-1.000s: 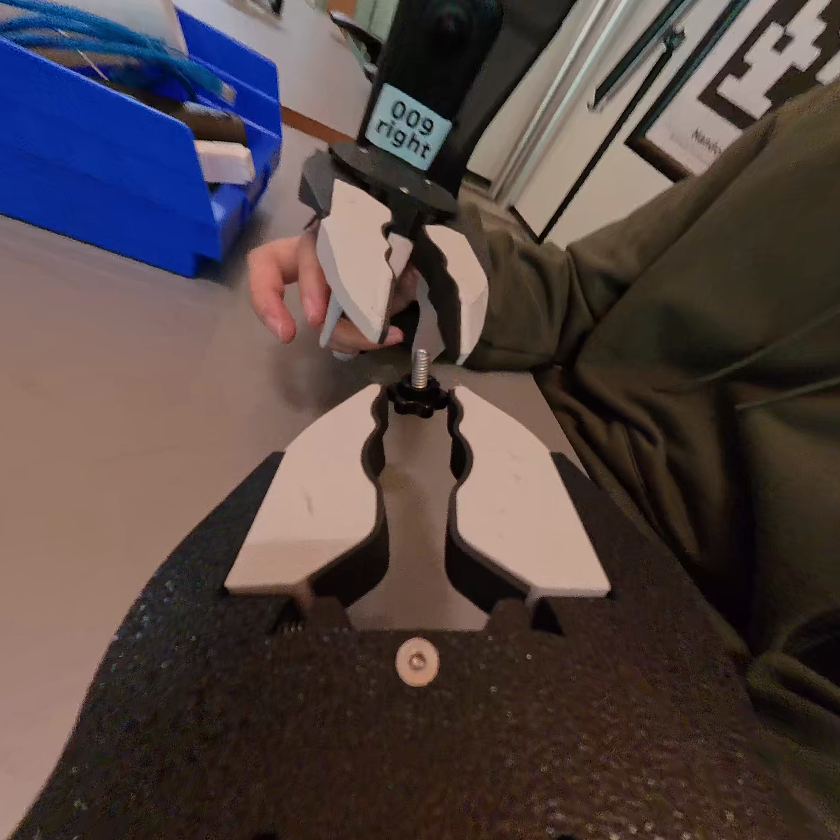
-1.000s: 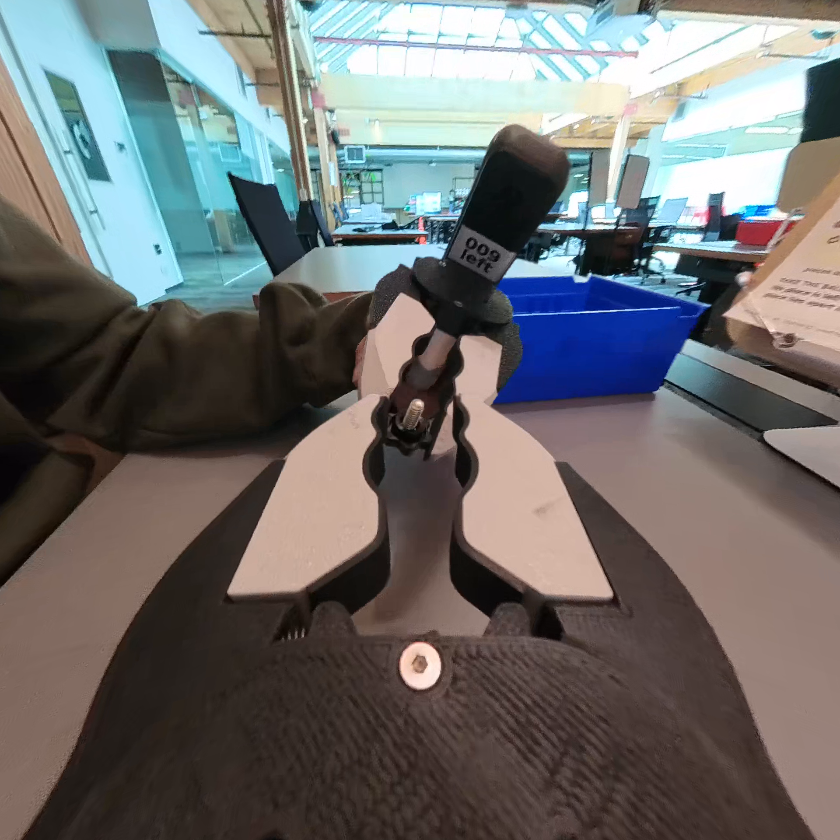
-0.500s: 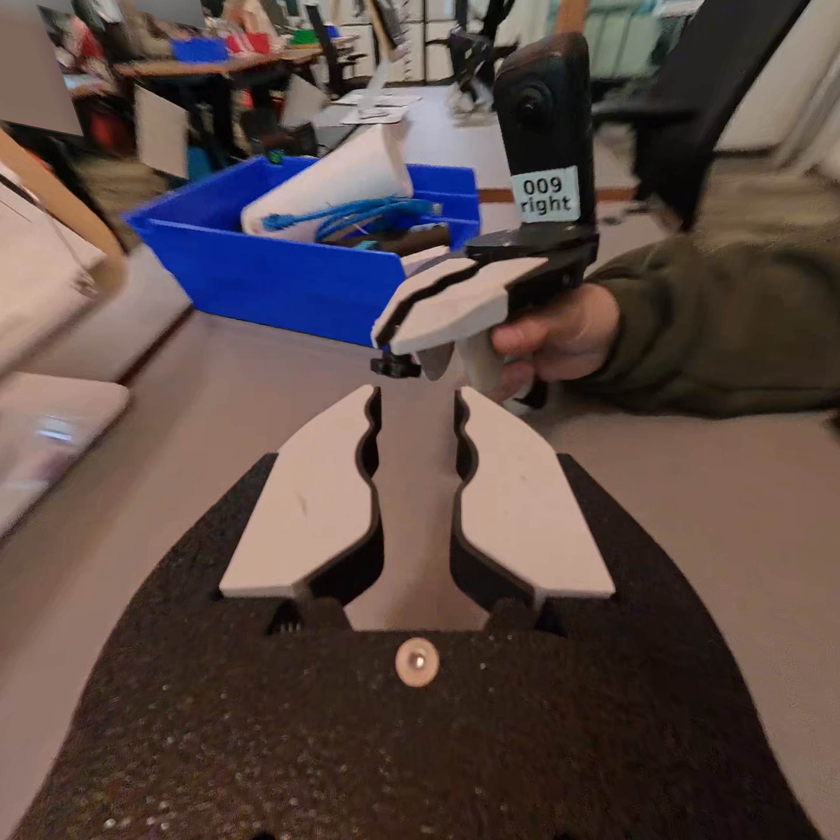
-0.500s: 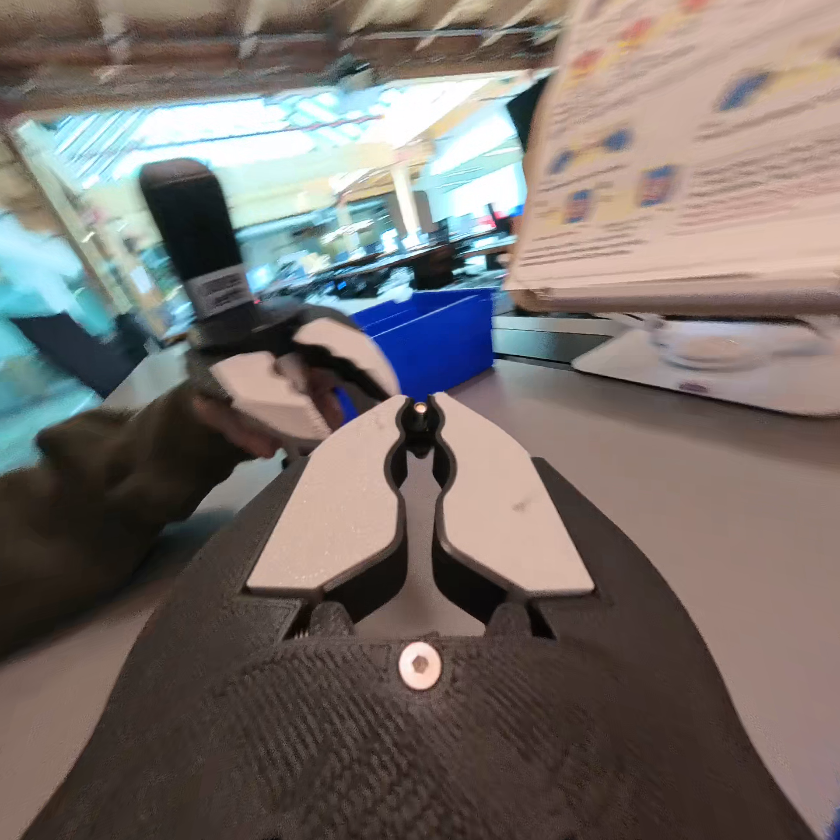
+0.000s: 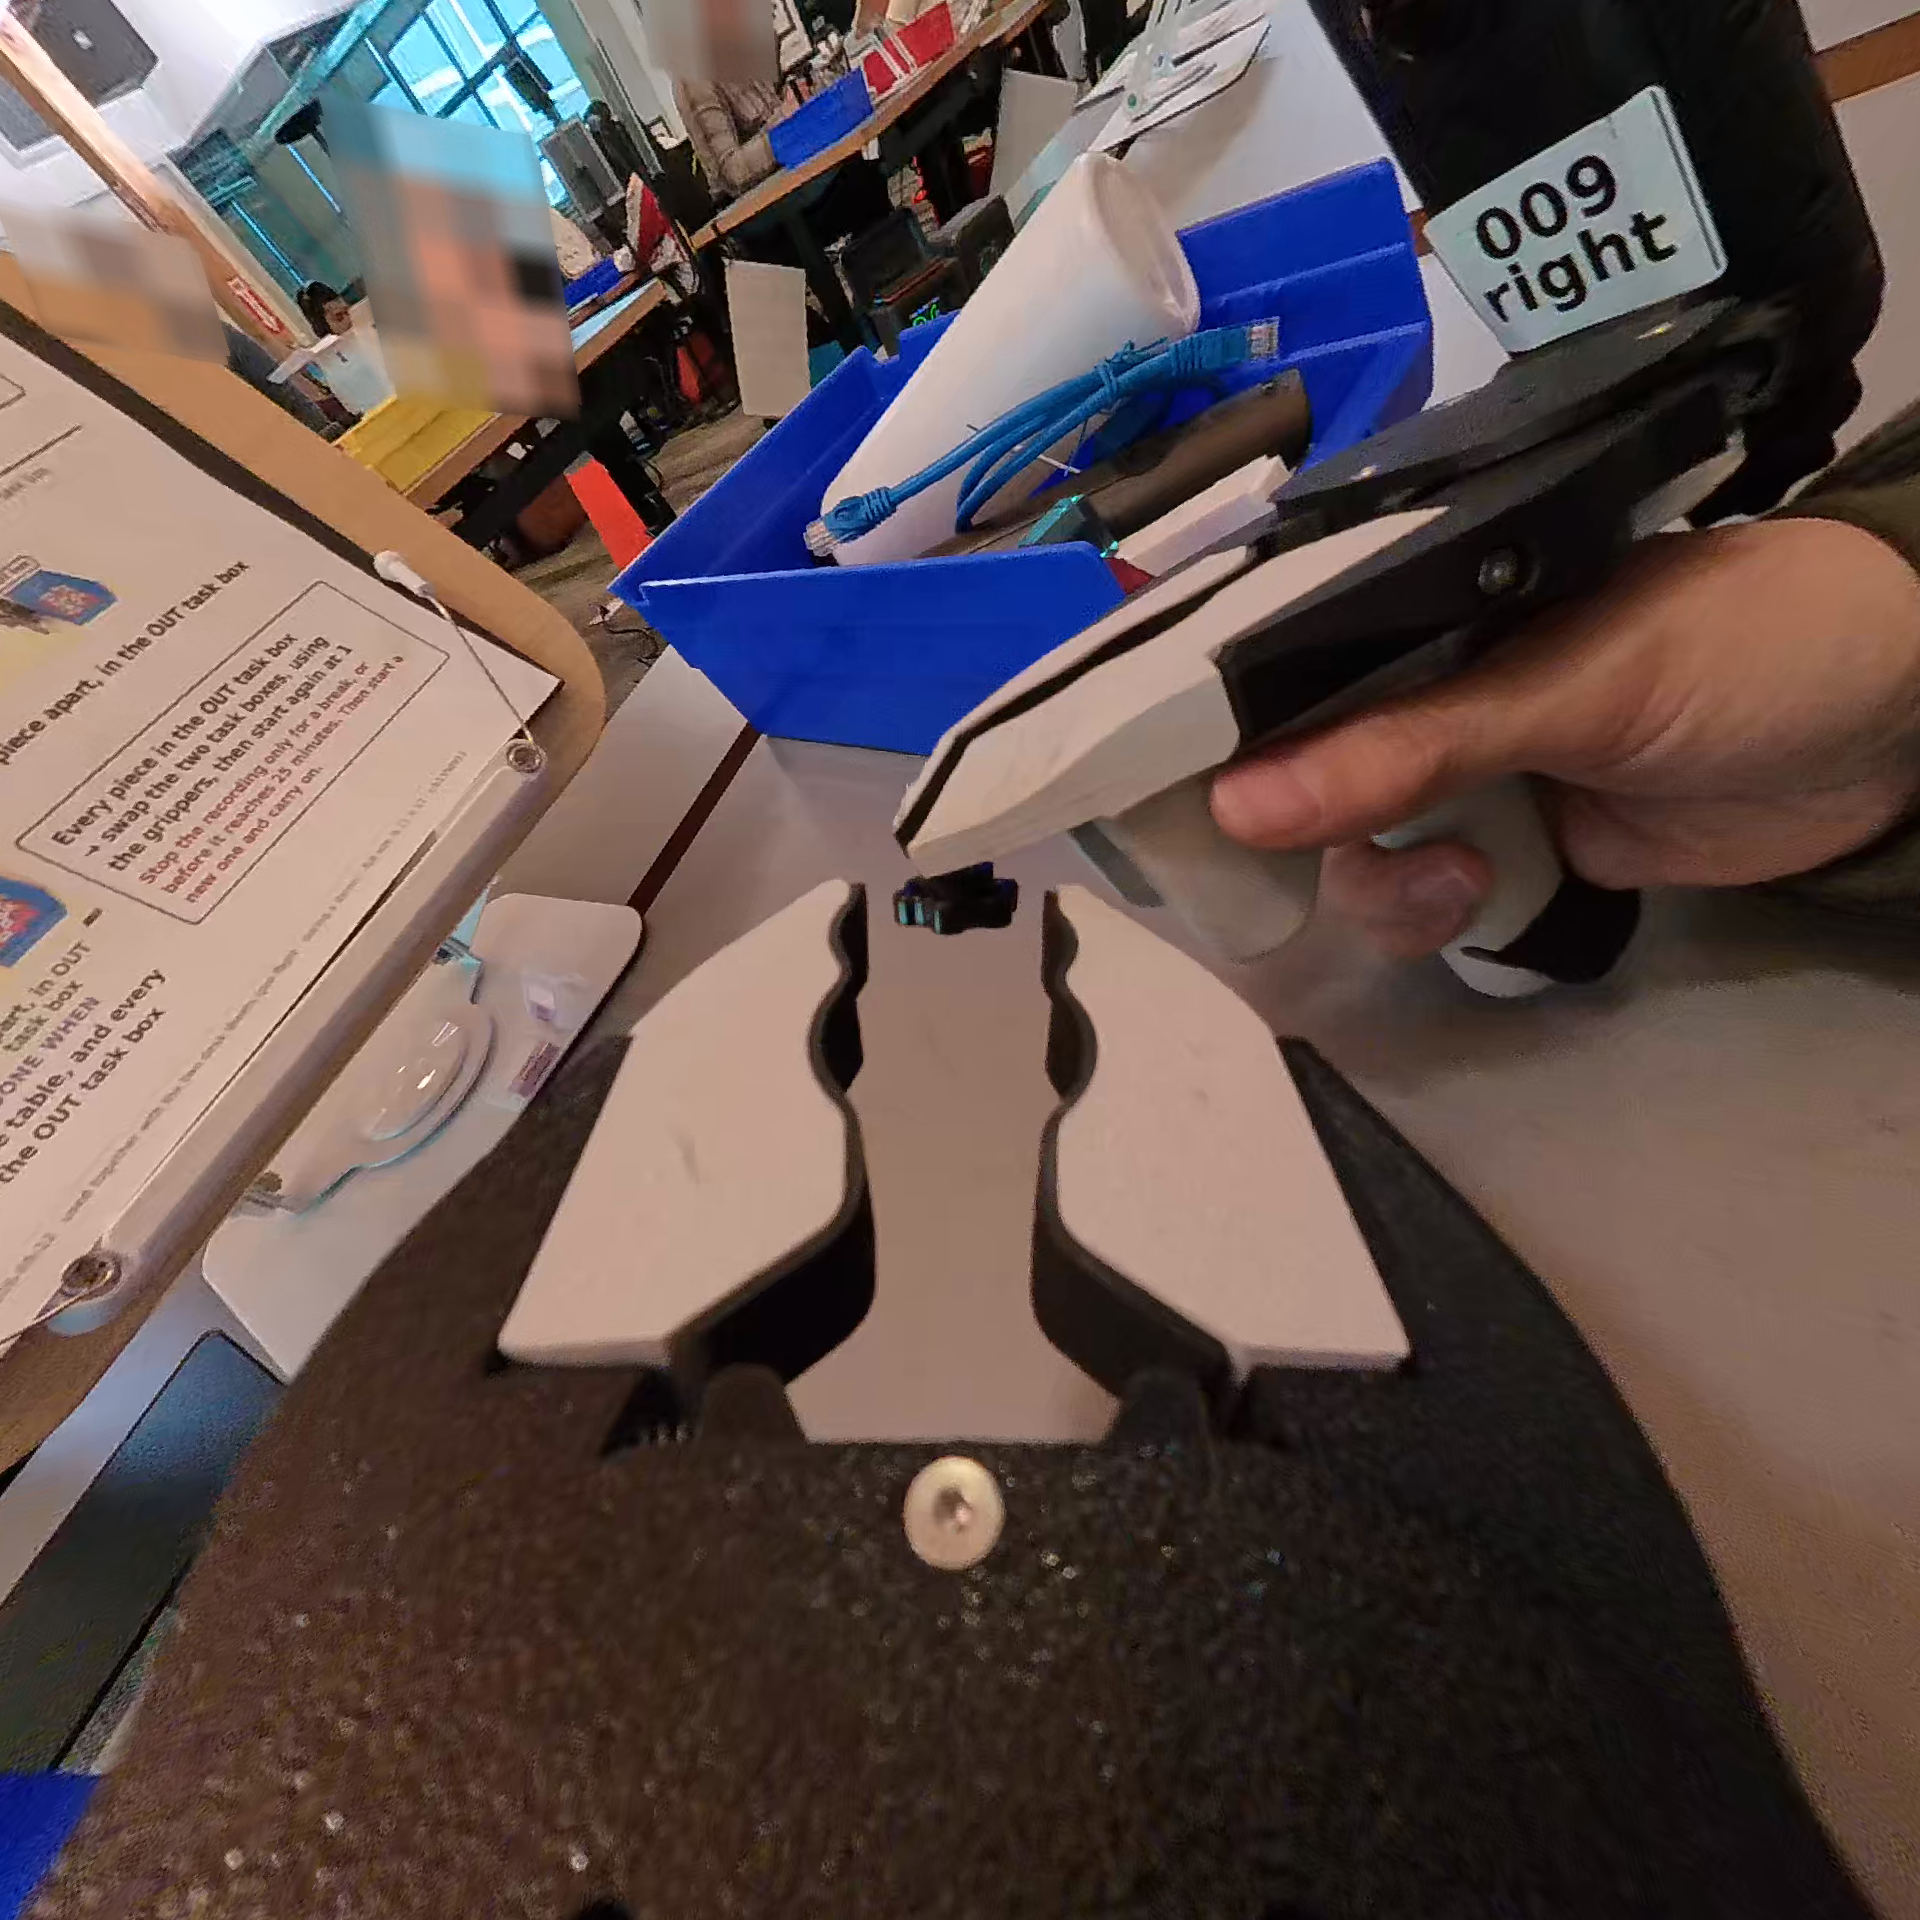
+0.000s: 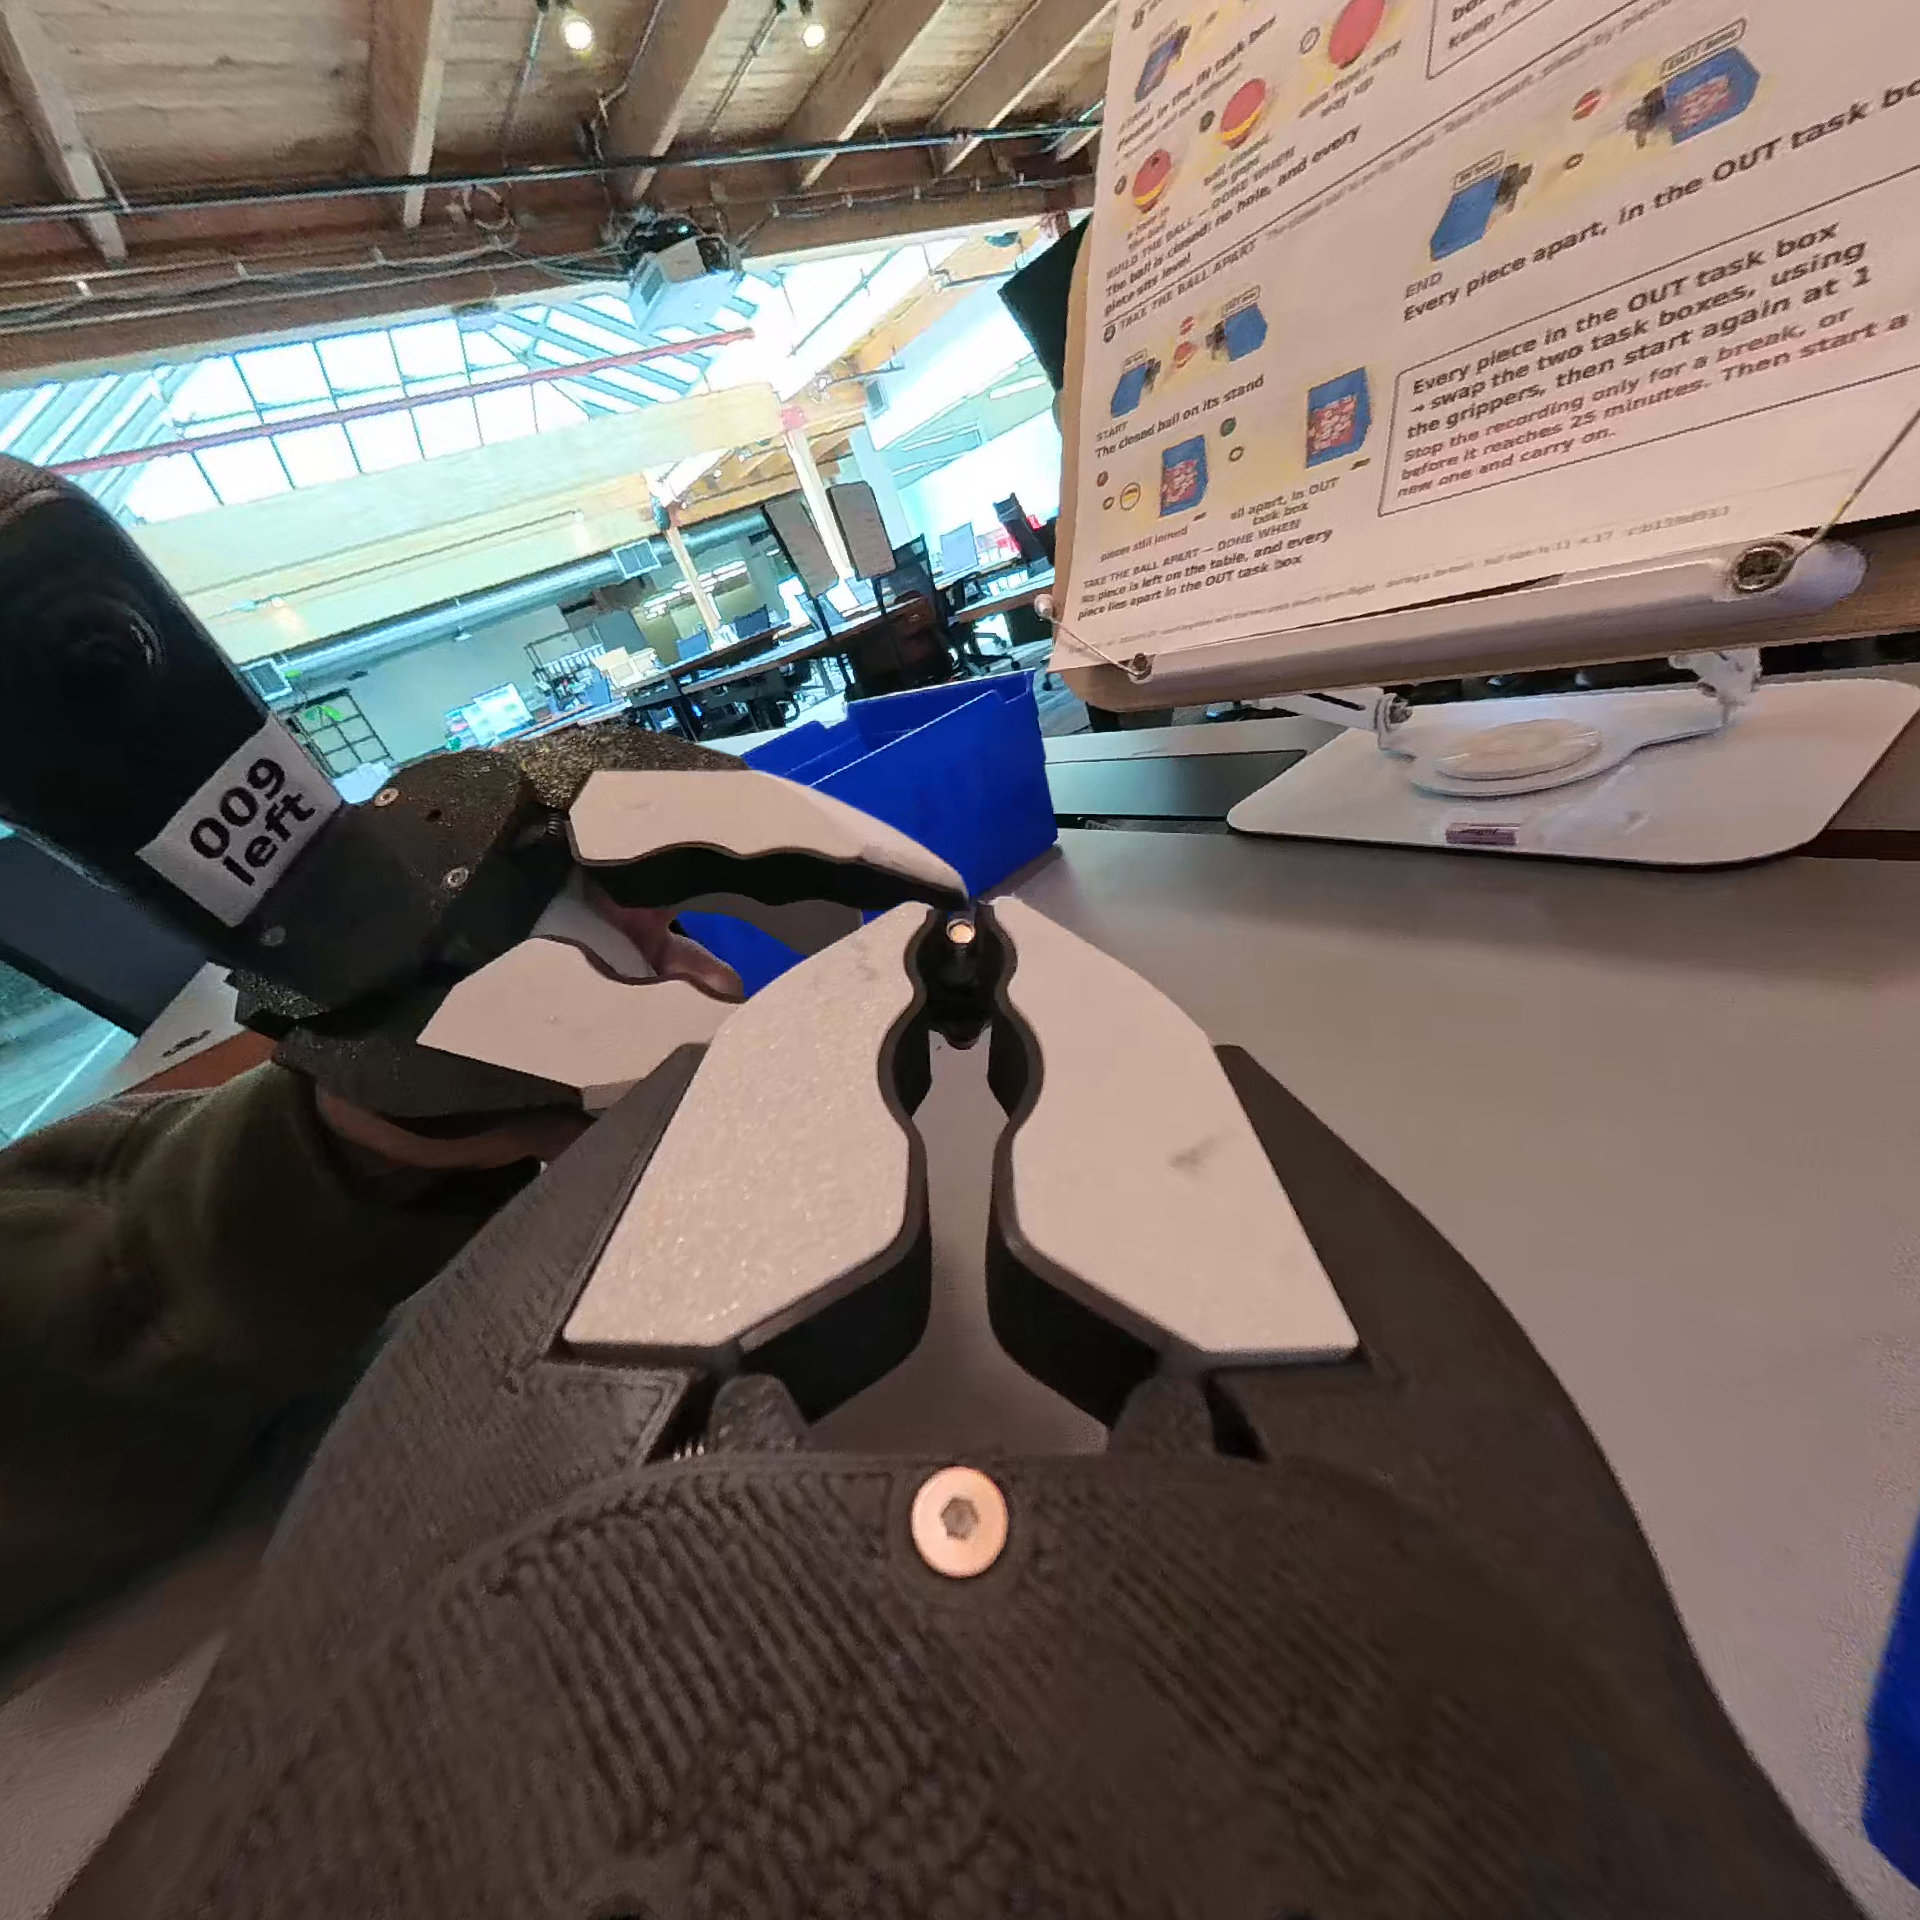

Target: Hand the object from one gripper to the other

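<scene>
An open office with a timber ceiling and skylights lies behind a grey bench [image 5: 1621,1143], where a blue bin [image 5: 883,665] holding a white roll and a blue cable stands near a propped instruction sheet [image 6: 1475,343].

The task's thing is a small black knob with a threaded metal stud [image 6: 958,971]. It sits in the tip of the right gripper [image 6: 961,935], whose jaws are pinched on it, with the end of the stud pointing out toward the camera. In the left wrist view the knob [image 5: 954,902] hangs just under that gripper's tip and right at the mouth of the left gripper [image 5: 951,914], whose jaws stand spread with nothing between them; the knob appears just beyond their tips rather than inside the gap.

The step in hand looks like the close of the handover: the right gripper has the knob and the left has let go or is not gripping. The next move probably calls for parting the two grippers without knocking the knob, as the tips sit very near each other.

Hard to tell: whether a left fingertip [image 6: 914,868] touches the right gripper. Most of the stud is hidden between the right jaws, and the knob looks slightly blurred in the left view.
</scene>
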The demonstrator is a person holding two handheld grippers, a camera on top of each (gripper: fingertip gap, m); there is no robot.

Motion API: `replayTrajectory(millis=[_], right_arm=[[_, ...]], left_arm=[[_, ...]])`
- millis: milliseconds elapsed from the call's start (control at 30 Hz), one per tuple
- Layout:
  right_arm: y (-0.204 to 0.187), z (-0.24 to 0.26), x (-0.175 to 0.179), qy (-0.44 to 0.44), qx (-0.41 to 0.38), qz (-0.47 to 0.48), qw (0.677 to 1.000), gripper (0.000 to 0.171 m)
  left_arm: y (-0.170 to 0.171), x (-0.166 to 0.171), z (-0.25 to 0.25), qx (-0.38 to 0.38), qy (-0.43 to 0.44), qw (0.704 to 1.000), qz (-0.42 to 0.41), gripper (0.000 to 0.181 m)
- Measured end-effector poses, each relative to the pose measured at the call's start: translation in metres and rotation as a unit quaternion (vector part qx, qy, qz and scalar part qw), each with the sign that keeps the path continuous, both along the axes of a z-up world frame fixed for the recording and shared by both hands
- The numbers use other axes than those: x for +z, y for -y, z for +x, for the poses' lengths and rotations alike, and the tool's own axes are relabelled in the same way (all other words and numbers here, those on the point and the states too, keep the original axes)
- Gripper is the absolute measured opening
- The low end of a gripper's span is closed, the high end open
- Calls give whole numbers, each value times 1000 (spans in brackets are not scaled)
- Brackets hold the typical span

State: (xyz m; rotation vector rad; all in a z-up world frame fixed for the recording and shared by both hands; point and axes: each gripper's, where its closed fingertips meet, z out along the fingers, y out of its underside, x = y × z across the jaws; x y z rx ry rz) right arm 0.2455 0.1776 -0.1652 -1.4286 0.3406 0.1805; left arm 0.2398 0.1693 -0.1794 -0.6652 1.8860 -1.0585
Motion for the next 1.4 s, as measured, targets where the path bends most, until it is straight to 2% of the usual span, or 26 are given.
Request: replayTrajectory(millis=[67, 200, 300, 400, 500, 633, 767, 867, 1067, 1400], right_arm=[[-1, -4, 1, 2, 10, 0, 1000, 5], [-2, -6, -1, 12, 22, -5, 1000, 5], [-2, -15, 1, 32, 61, -2, 998, 7], [2, -25, 4, 77, 116, 1, 990, 32], [11, -40, 8, 127, 170, 16, 977, 38], [18, -66, 16, 154, 236, 53, 958, 37], [18, -90, 10, 201, 277, 55, 938, 29], [21, -104, 11, 208, 308, 66, 926, 26], [26, -120, 2, 216, 361, 50, 906, 7], [25, -123, 1, 225, 360, 51, 904, 7]], left_arm=[[0, -3, 0, 0, -5, 1000, 5, 22], [-2, -4, -2, -13, -20, 1000, -7, 22], [-2, -2, -9, -45, -50, 997, -46, 22], [-4, -1, -23, -98, -107, 984, -103, 22], [-4, 5, -47, -180, -167, 951, -185, 21], [-3, 14, -75, -278, -226, 893, -273, 21], [6, 13, -100, -360, -290, 829, -315, 22], [12, 3, -113, -391, -329, 803, -307, 22], [19, -2, -121, -411, -351, 787, -298, 22], [19, -1, -122, -412, -351, 786, -298, 22]])
